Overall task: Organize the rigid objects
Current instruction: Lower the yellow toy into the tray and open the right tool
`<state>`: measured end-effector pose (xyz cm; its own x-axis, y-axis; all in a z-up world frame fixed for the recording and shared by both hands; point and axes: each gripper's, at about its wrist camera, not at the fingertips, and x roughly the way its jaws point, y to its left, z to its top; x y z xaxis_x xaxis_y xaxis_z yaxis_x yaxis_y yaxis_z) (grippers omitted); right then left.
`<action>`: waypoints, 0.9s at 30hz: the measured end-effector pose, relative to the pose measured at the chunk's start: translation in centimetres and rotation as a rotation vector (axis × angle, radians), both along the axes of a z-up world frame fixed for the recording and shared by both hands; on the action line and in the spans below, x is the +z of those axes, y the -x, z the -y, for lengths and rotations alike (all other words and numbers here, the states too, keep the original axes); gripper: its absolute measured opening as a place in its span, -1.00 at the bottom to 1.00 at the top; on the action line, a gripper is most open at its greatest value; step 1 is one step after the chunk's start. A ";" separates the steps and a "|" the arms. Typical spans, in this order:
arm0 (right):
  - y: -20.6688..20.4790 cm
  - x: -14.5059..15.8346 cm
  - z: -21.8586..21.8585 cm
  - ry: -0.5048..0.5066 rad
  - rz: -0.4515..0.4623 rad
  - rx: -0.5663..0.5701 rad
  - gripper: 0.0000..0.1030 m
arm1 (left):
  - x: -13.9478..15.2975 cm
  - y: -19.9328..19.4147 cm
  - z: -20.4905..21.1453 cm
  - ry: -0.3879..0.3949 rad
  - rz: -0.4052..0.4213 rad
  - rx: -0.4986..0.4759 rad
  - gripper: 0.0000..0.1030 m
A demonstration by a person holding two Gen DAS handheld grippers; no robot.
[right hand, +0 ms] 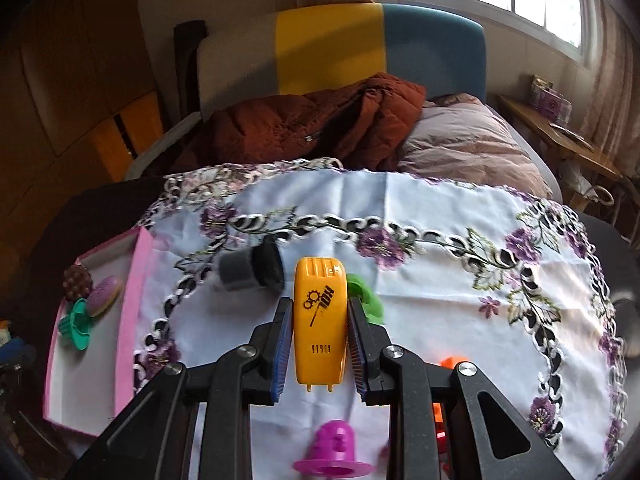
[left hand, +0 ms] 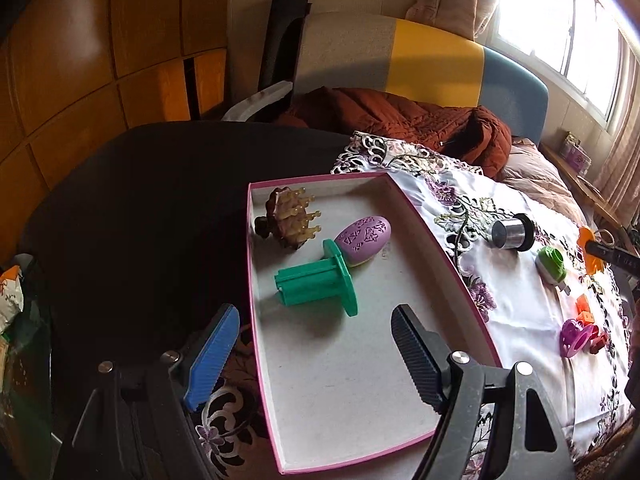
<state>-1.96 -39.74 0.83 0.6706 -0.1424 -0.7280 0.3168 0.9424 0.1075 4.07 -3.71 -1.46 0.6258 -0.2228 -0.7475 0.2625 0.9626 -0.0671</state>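
My left gripper hangs open over the near end of a pink-rimmed box, with nothing between its fingers. In the box lie a brown hair claw, a purple egg-shaped piece and a green spool. My right gripper is shut on a yellow-orange plastic toy piece and holds it above the flowered cloth. On the cloth rest a black and silver cylinder, a green and white piece and a magenta piece.
Small orange pieces and a red one lie beside the magenta piece. The box sits left of the right gripper. Behind the table are a rust-coloured quilt, a pink pillow and a striped headboard.
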 end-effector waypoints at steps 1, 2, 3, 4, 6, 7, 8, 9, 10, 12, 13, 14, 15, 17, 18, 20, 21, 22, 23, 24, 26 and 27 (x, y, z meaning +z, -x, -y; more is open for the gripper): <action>-0.4 0.4 -1.1 -0.008 0.009 0.031 -0.48 | 0.0 0.0 -0.2 0.001 0.000 0.003 0.55; -0.8 0.7 -2.3 -0.018 0.017 0.063 -0.48 | -0.1 0.0 -0.3 0.002 0.000 0.005 0.55; -1.4 1.0 -3.5 -0.030 0.022 0.096 -0.48 | -0.1 0.0 -0.5 0.002 -0.001 0.008 0.55; -1.9 1.1 -4.7 -0.044 0.027 0.130 -0.48 | -0.2 0.0 -0.7 0.003 -0.003 0.013 0.55; -3.0 1.4 -7.5 -0.076 0.036 0.200 -0.48 | -0.3 0.0 -1.2 0.005 -0.007 0.024 0.55; -3.6 1.5 -9.0 -0.088 0.039 0.236 -0.48 | -0.2 -0.1 -1.4 0.005 -0.008 0.027 0.55; -4.3 1.6 -10.6 -0.101 0.040 0.273 -0.48 | -0.3 -0.1 -1.7 0.004 -0.009 0.033 0.55; -5.0 1.5 -12.1 -0.112 0.039 0.307 -0.48 | -0.3 -0.1 -2.0 0.004 -0.010 0.039 0.55; -5.7 1.4 -13.6 -0.121 0.035 0.341 -0.48 | -0.4 -0.1 -2.3 0.008 -0.012 0.046 0.55; -7.0 0.9 -16.5 -0.112 0.021 0.397 -0.48 | -0.5 -0.2 -2.9 0.011 -0.016 0.056 0.55; -7.5 0.6 -17.7 -0.102 0.011 0.413 -0.48 | -0.5 -0.2 -3.2 0.013 -0.018 0.063 0.55; -8.2 0.0 -18.8 -0.094 -0.008 0.426 -0.48 | -0.6 -0.2 -3.4 0.016 -0.020 0.069 0.55; -9.0 -0.8 -19.7 -0.083 -0.032 0.436 -0.48 | -0.7 -0.3 -3.7 0.020 -0.023 0.074 0.55; -10.5 -2.5 -21.2 -0.030 -0.087 0.441 -0.48 | -0.8 -0.3 -4.1 0.022 -0.027 0.082 0.55; -11.4 -3.4 -21.9 0.001 -0.118 0.437 -0.48 | -0.8 -0.3 -4.3 0.024 -0.028 0.086 0.55; -12.9 -5.1 -22.5 0.051 -0.169 0.420 -0.48 | -1.0 -0.5 -4.6 0.026 -0.034 0.093 0.55; -13.6 -5.8 -22.6 0.067 -0.191 0.414 -0.48 | -1.0 -0.5 -4.8 0.028 -0.036 0.096 0.55; -14.2 -6.5 -22.7 0.091 -0.211 0.402 -0.48 | -1.1 -0.6 -4.9 0.028 -0.036 0.097 0.55; -14.6 -7.1 -22.7 0.116 -0.224 0.389 -0.47 | -1.1 -0.6 -5.0 0.027 -0.036 0.098 0.55; -15.0 -7.5 -22.4 0.125 -0.238 0.375 -0.48 | -1.1 -0.6 -5.0 0.026 -0.034 0.098 0.55; -15.3 -7.8 -21.9 0.092 -0.246 0.364 -0.50 | -1.1 -0.6 -5.1 0.024 -0.030 0.098 0.55; -15.2 -7.8 -21.8 0.092 -0.240 0.363 -0.50 | -1.0 -0.6 -5.2 0.025 -0.028 0.099 0.55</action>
